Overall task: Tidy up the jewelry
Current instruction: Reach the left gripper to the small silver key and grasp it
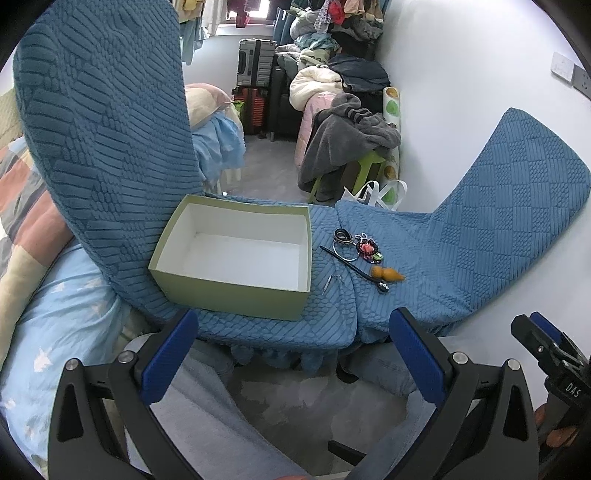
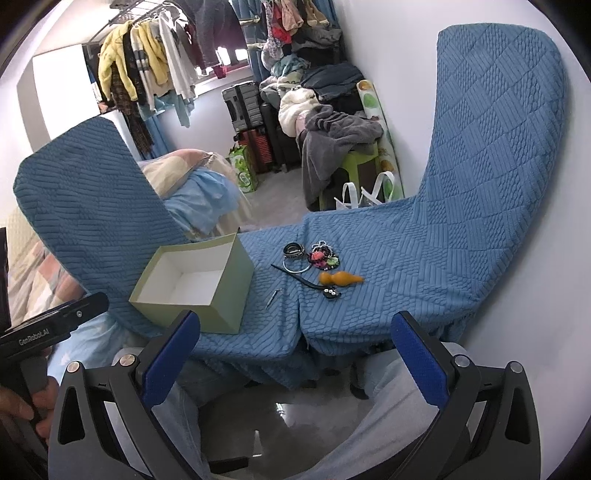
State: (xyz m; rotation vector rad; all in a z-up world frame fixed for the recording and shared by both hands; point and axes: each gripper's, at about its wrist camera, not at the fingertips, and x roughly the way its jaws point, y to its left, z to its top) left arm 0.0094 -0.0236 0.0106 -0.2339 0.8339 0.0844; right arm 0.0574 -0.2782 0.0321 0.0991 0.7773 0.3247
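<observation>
White walls [image 2: 461, 22]; grey floor [image 1: 269, 173]. Blue textured cover [image 2: 491, 166] over seat, two raised wings either side. Bed [image 1: 33, 295] at left, pale blue sheet, patchwork quilt. Window [image 2: 225, 55] at far end, daylight in; clothes rail [image 2: 147, 62] beside it, garments hanging. Suitcases [image 1: 255, 66] stacked below window. Clothes pile [image 1: 332, 40] in far right corner. Green stool [image 2: 360, 158] under grey garment [image 1: 347, 144]. Wall sockets [image 1: 569, 70] at right.

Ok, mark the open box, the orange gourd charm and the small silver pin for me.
open box [image 1: 236, 295], left wrist view, on its green front wall.
orange gourd charm [image 2: 340, 278], right wrist view, on its rounded body.
small silver pin [image 2: 273, 298], right wrist view, mid-shaft.
</observation>
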